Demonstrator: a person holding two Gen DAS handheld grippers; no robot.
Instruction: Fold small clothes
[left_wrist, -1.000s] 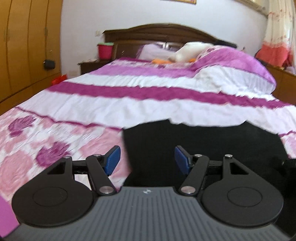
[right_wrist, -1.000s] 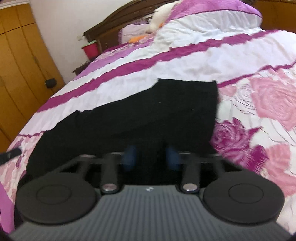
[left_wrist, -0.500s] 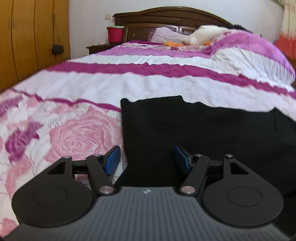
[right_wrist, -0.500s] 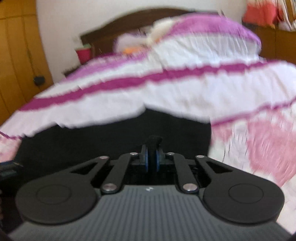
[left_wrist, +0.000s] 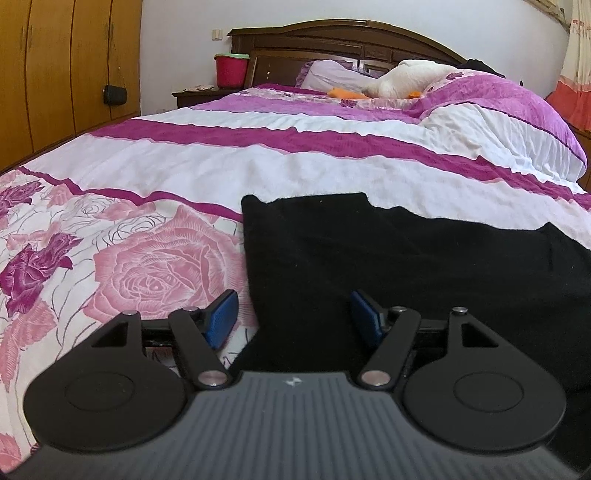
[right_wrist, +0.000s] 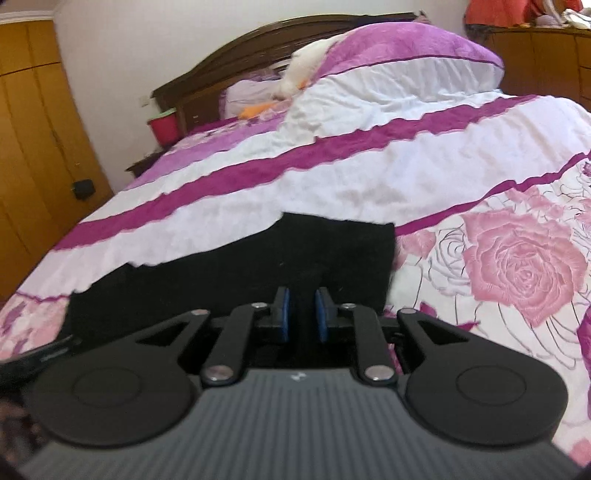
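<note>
In the left wrist view, the left gripper (left_wrist: 293, 314) was low over the bed, its jaws standing wide apart and holding nothing. Its blue pads (left_wrist: 221, 319) looked ribbed and rubbery, set on matte black arms with round silver rivets. The black garment (left_wrist: 406, 266), a soft, slightly fuzzy knit, lay flat on the bedspread (left_wrist: 155, 258); its left edge ran between the two pads, but the pads did not press on it. The bedspread was a thin, crinkled cotton, printed with large pink and purple roses and with magenta and white bands. Farther back stood a carved dark wooden headboard (left_wrist: 343, 40), a red bucket (left_wrist: 231, 68) and a white plush toy (left_wrist: 410, 77).

In the right wrist view, the right gripper (right_wrist: 302, 314) was above the right part of the garment (right_wrist: 295, 251). Its jaws had just been opening and now showed a narrow gap, with no cloth pinched between them. I could read no writing or label in either view.
</note>
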